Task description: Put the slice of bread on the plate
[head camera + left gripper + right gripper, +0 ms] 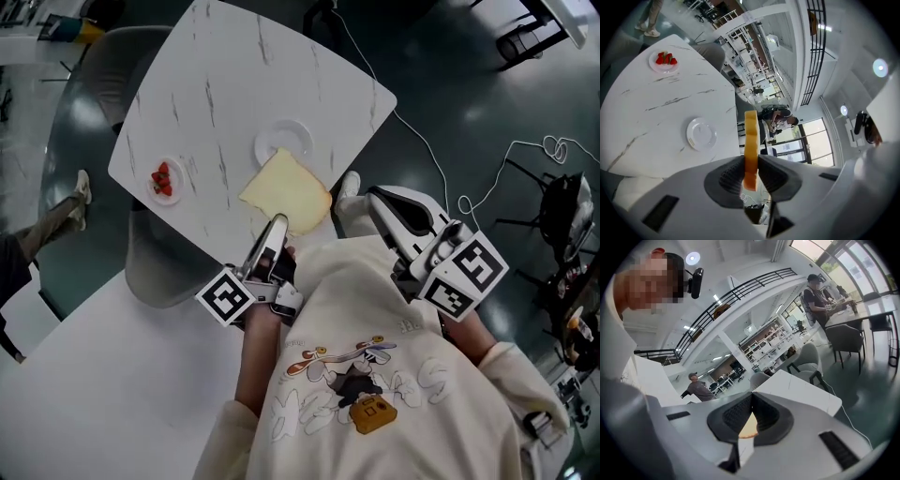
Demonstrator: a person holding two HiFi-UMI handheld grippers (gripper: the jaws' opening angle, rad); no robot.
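Marble table [234, 75] | bread slice [286, 192] flat, long axis toward plate [298, 133]

No legible text, number or brand in any view on our end. The only sign-like marks are black-and-white square code patterns, one on the white cube [228, 298] of the left gripper [278, 225] and one on the white cube [466, 275] of the right gripper [375, 195]; these are patterns, not characters. The cream sweatshirt [394, 309] carries a cartoon print with pale outlined lettering [314, 405], which we can't read.
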